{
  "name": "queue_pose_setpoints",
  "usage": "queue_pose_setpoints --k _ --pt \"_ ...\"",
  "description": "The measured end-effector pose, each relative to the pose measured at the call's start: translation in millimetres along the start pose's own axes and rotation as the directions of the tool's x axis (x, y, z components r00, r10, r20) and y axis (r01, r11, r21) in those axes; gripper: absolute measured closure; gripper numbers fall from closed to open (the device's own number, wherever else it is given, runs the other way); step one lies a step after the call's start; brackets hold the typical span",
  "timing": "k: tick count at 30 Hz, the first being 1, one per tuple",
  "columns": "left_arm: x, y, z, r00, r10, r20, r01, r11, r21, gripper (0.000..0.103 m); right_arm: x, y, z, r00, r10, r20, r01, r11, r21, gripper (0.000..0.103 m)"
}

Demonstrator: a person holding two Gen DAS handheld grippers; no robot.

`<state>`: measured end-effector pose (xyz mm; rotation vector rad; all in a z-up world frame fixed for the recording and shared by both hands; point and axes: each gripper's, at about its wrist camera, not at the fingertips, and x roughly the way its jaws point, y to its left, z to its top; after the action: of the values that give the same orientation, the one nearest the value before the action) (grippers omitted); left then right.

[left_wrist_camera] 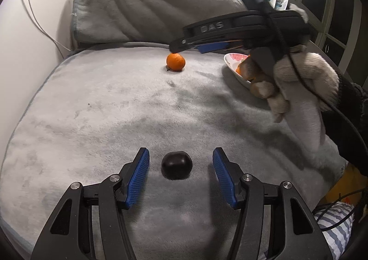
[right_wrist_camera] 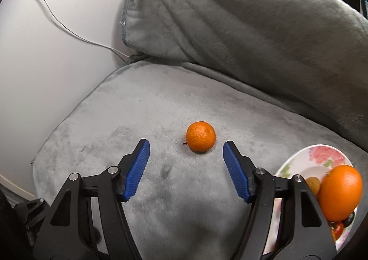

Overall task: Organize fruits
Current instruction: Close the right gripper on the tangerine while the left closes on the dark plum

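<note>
A small dark round fruit (left_wrist_camera: 176, 165) lies on the grey plush cover (left_wrist_camera: 103, 103) between the blue pads of my left gripper (left_wrist_camera: 181, 150); a gap shows on each side, so the jaws are open. A tangerine (right_wrist_camera: 200, 136) sits just past the tips of my right gripper (right_wrist_camera: 186, 142), which is open and clear of it. In the left wrist view the right gripper (left_wrist_camera: 174, 48) hangs over the tangerine (left_wrist_camera: 176, 62), held by a gloved hand (left_wrist_camera: 299, 80). A flowered plate (right_wrist_camera: 299, 156) at the right holds a large orange (right_wrist_camera: 340, 193) and a few smaller fruits.
A thick folded grey blanket (right_wrist_camera: 241, 30) rises behind the cover. A white wall (right_wrist_camera: 46, 64) with a loose cable (right_wrist_camera: 76, 34) bounds the left side. The plate (left_wrist_camera: 230, 60) sits near the cover's right edge; striped fabric (left_wrist_camera: 333, 225) lies beyond it.
</note>
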<state>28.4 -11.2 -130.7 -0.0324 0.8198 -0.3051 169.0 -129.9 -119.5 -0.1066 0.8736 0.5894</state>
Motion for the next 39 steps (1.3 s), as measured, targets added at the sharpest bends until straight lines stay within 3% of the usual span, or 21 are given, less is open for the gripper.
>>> queue_pose_setpoints --k 20,25,39 --pt "4.5 7.0 -4.8 1.0 0.005 -0.007 -0.005 1.0 -0.027 0.07 55.2 -11.6 14.9 0.991 -0.104 -0.083 0.106 0.994 0.015 0.049" --pt "4.3 8.9 -4.3 1.0 0.0 -0.007 0.0 1.0 -0.026 0.076 68.4 -17.3 14.0 0.988 -0.102 -0.117 0.106 0.994 0.03 0.062" --pt "-3.5 16.5 -3.8 1.0 -0.026 0.006 0.027 0.998 -0.063 0.079 58.2 -19.6 7.3 0.993 -0.086 -0.076 0.088 0.996 0.03 0.066"
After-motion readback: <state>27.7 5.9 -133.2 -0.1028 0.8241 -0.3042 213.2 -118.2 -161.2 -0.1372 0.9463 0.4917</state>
